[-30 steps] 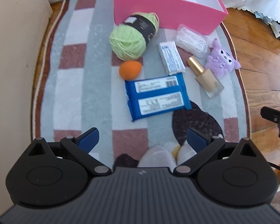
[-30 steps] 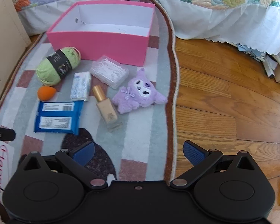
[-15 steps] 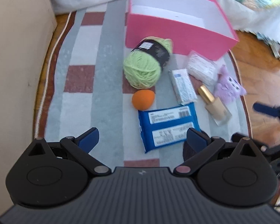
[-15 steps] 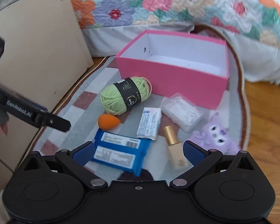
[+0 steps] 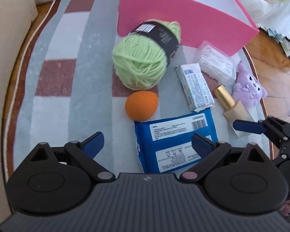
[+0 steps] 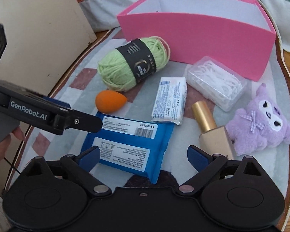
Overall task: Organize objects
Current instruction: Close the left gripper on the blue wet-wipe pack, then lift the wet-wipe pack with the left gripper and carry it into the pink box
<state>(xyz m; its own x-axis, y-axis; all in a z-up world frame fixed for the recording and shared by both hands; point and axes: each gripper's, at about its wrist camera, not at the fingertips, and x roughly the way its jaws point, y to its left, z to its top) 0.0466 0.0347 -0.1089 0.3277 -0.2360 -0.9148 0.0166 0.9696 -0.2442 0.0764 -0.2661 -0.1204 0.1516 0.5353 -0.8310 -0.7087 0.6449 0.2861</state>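
Rug [image 5: 71, 89] underneath, both of my grippers low: left gripper [image 5: 147, 143] and right gripper [image 6: 144, 155] agape, jaws just narrowing, holding nothing, crowding the blue wipes pack [image 6: 127, 145] before the pink box [image 6: 203, 38]. Collision risk; one could knock the orange sponge [image 5: 141, 105] rolling.

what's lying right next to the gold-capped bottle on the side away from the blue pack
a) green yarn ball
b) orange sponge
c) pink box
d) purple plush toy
d: in the right wrist view the purple plush toy lies against the gold-capped bottle on the side away from the blue pack, while the yarn, sponge and box lie farther off.
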